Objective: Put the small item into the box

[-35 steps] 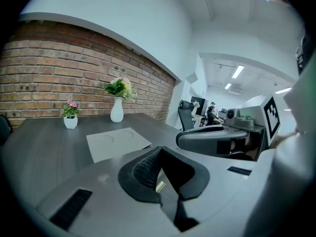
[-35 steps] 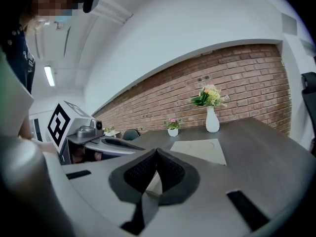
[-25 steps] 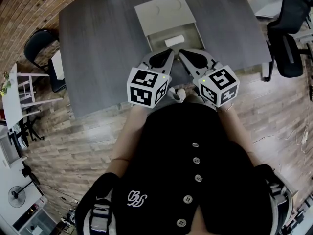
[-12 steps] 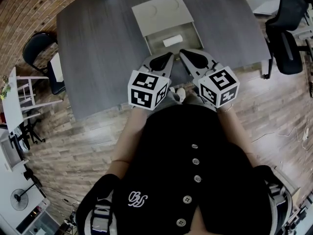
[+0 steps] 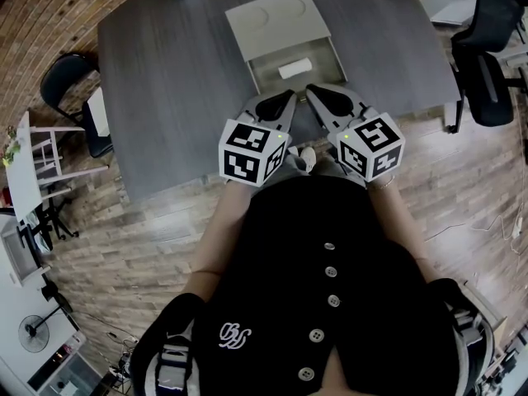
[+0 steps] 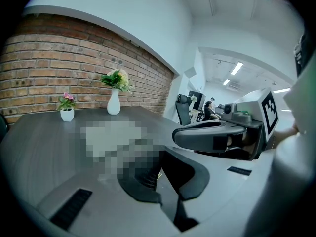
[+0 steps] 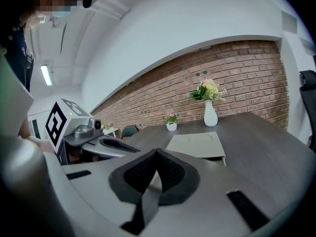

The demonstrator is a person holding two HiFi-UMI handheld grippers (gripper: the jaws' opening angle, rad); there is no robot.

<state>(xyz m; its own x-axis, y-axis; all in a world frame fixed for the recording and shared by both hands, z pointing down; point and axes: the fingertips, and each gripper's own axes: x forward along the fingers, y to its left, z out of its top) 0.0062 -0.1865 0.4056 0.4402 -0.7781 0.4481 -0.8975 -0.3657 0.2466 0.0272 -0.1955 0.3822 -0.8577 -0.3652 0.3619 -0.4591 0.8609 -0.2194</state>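
A beige box (image 5: 285,63) stands on the grey table, its flat lid (image 5: 276,19) lying open behind the tray. A small white oblong item (image 5: 294,68) lies inside the tray. My left gripper (image 5: 278,103) and right gripper (image 5: 324,97) hover side by side just in front of the box, near the table's front edge. Both are shut with nothing between the jaws. In the right gripper view the shut tips (image 7: 157,154) point at the lid (image 7: 195,144). A mosaic patch hides the box in the left gripper view, beyond the shut tips (image 6: 160,154).
A white vase with flowers (image 7: 210,113) and a small flower pot (image 7: 171,126) stand at the table's far edge by the brick wall. A black chair (image 5: 70,77) is at the table's left, and office chairs (image 5: 491,48) at its right.
Hardly anything has moved. Both grippers stay shut in front of the box, and the view has only shifted slightly.
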